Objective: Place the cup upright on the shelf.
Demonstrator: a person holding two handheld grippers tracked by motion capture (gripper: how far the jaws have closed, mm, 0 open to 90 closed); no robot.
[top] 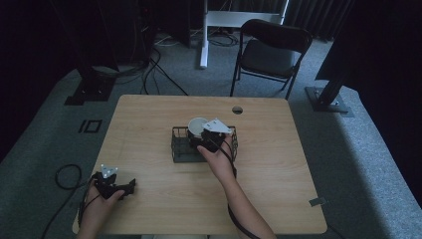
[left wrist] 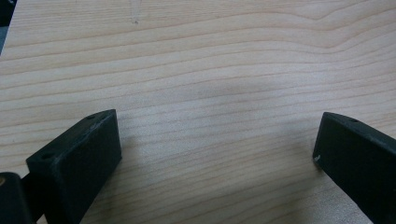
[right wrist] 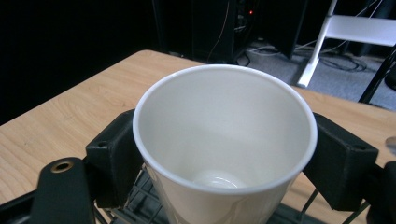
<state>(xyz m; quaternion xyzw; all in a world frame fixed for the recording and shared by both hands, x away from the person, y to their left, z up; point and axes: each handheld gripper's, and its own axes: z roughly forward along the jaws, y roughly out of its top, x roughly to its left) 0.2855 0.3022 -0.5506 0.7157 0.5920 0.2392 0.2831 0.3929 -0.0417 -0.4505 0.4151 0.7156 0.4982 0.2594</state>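
A white paper cup (right wrist: 224, 140) stands upright between my right gripper's black jaws, which press its sides just under the rim; it is empty inside. From the high view the cup (top: 196, 125) and my right gripper (top: 205, 135) sit over a dark wire basket (top: 181, 148) in the middle of the wooden table (top: 149, 124). My left gripper (top: 121, 187) rests near the table's front left corner, open. In the left gripper view its jaws stand wide apart over bare wood (left wrist: 210, 93) with nothing between them.
A black folding chair (top: 271, 52) stands beyond the table's far edge, with a white desk leg (top: 203, 35) and cables on the carpet behind. A round cable hole (top: 237, 110) lies near the far edge of the table. Dark stands flank both sides.
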